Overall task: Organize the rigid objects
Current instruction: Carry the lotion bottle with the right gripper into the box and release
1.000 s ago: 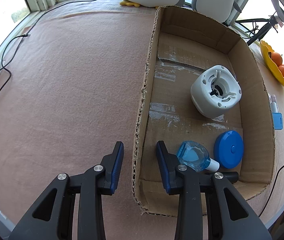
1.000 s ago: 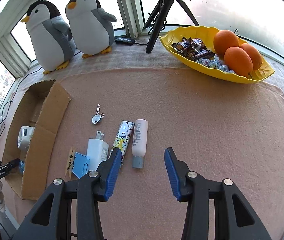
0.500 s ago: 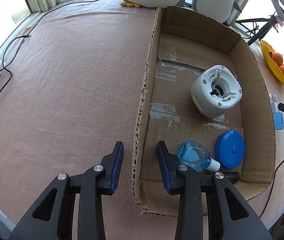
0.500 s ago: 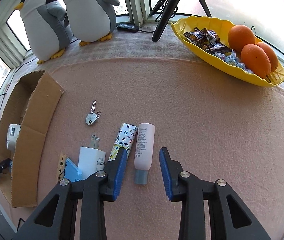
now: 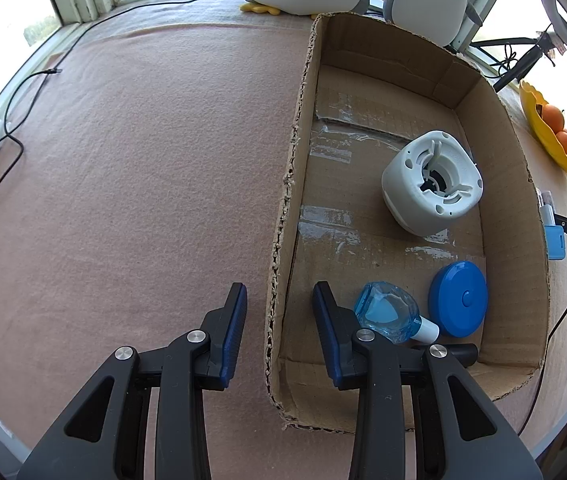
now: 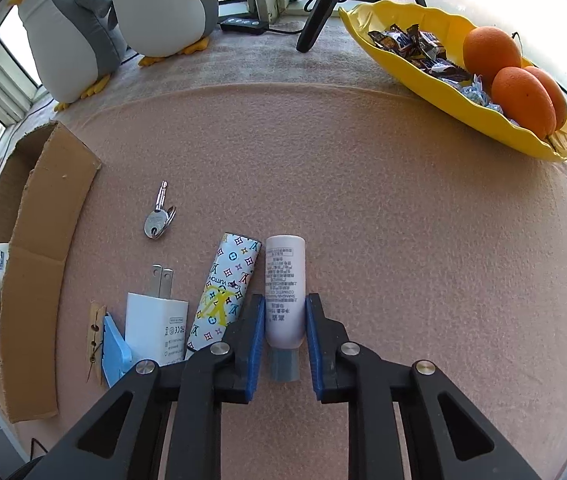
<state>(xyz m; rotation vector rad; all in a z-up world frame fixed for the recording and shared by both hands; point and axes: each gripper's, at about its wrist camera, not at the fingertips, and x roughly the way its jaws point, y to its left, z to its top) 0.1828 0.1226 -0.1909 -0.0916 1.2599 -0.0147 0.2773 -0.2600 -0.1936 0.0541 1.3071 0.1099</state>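
1. I am at the grasp step: my right gripper (image 6: 281, 334) has its fingers narrowed around the lower body of the white bottle (image 6: 284, 286), which lies flat on the pink tabletop (image 6: 403, 220), cap toward me. The pads look to be touching or nearly touching its sides; I cannot tell whether they grip yet.
2. My left gripper (image 5: 279, 312) hangs with fingers moderately apart and holding nothing, straddling the near left wall of the cardboard box (image 5: 283, 216).
3. Next, I judge, I must finish closing, lift the bottle clear of the patterned case (image 6: 225, 292) just beside it, and carry it left over the box wall.
4. Only the right view shows what is still outside: the key (image 6: 157, 220), the white charger (image 6: 155, 320), the blue clip (image 6: 113, 350).
5. Only the left view shows the box floor: a white round device (image 5: 431, 184), a blue disc (image 5: 458, 298) and a clear blue bottle (image 5: 387, 312) toward its near right corner.
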